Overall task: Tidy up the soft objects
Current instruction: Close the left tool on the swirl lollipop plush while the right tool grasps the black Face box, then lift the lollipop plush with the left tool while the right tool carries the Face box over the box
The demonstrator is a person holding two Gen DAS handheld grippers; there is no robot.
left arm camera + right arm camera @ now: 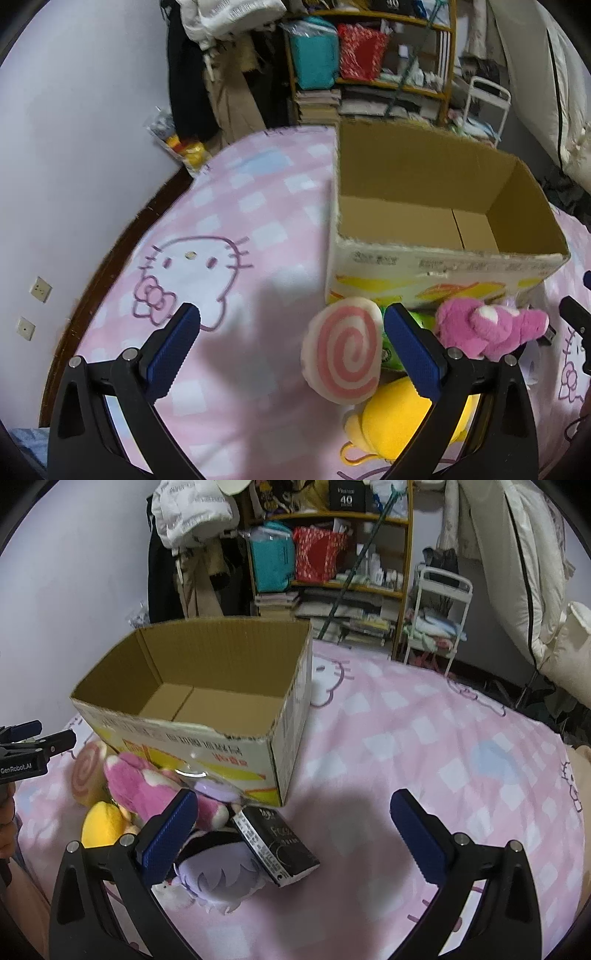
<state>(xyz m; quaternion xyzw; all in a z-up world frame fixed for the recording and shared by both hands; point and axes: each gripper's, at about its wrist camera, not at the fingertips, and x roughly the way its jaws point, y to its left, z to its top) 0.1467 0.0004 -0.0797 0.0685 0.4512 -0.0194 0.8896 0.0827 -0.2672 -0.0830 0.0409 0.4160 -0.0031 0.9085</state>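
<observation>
An empty cardboard box (443, 177) (207, 664) stands open on the pink bed cover. In front of it lie a pink-and-white swirl cushion (343, 354) (86, 771), a pink plush (487, 328) (136, 786), a yellow plush (399, 421) (103, 823), a purple-haired plush doll (218, 878) and a black packet (277, 845). My left gripper (291, 321) is open, its right finger between the swirl cushion and the pink plush. My right gripper (293, 805) is open above the bed, its left finger over the pink plush and doll.
A pink Hello Kitty bed cover (221, 240) (424, 738) lies under everything. A wall runs along the left. Cluttered shelves (369, 62) (332, 554), hanging clothes and a white cart (439, 620) stand behind the bed. A green item (421, 321) lies under the toys.
</observation>
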